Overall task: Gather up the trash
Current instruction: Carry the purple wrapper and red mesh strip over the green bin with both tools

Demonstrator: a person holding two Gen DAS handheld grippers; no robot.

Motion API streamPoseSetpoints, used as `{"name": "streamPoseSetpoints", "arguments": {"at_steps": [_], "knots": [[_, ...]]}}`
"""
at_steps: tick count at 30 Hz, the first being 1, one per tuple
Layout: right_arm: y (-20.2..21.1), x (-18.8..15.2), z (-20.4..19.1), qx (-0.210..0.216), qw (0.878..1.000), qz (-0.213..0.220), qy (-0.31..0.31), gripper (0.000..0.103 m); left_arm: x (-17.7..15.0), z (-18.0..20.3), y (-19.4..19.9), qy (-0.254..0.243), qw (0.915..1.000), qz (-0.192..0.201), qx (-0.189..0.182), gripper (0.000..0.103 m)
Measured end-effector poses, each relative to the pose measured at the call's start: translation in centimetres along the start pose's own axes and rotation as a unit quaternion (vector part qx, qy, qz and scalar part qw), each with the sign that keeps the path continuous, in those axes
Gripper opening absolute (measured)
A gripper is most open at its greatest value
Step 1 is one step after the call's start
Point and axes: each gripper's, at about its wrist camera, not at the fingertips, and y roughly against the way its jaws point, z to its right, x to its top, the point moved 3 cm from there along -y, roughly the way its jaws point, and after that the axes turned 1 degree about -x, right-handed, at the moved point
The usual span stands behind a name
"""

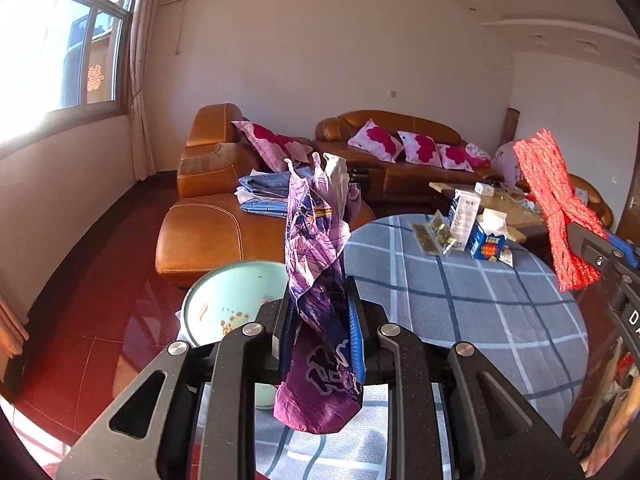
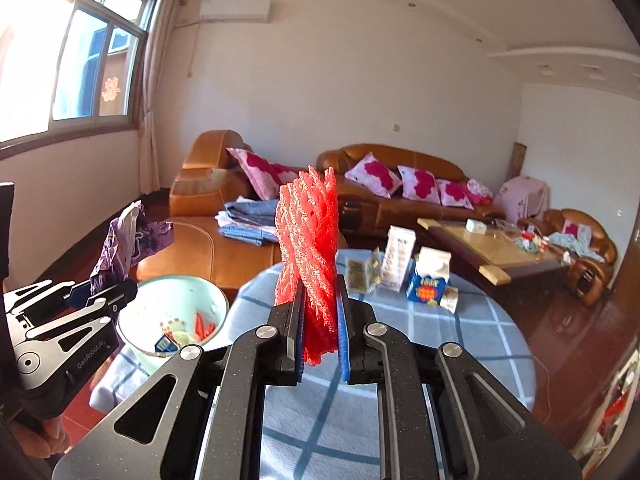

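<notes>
L claw (image 1: pixel 320 320) grips wrapper (image 1: pixel 316 240); bin (image 2: pixel 176 312) at table (image 2: pixel 460 344) edge.

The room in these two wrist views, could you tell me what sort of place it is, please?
Most likely a home living room: brown leather sofas with floral cushions, a wall air conditioner, and a round table with a checked cloth.

Purple wrapper (image 1: pixel 316 264); red mesh (image 2: pixel 310 256); mint bin (image 2: pixel 176 312); blue-grey plaid tablecloth (image 1: pixel 460 304); tan sofa (image 1: pixel 208 224)
</notes>
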Motion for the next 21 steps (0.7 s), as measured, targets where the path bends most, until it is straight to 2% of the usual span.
{"name": "streamPoseSetpoints", "arguments": {"at_steps": [8, 21], "knots": [[-0.5, 2.1, -1.6, 0.026, 0.999, 0.019, 0.002, 0.014, 1.3, -2.8, 0.7, 0.022, 0.9989, 0.025, 0.034, 0.022], [-2.9, 3.2, -5.1, 0.053, 0.998, 0.015, 0.022, 0.014, 0.9, -5.9, -1.8, 0.052, 0.9974, -0.001, 0.051, 0.022]]}}
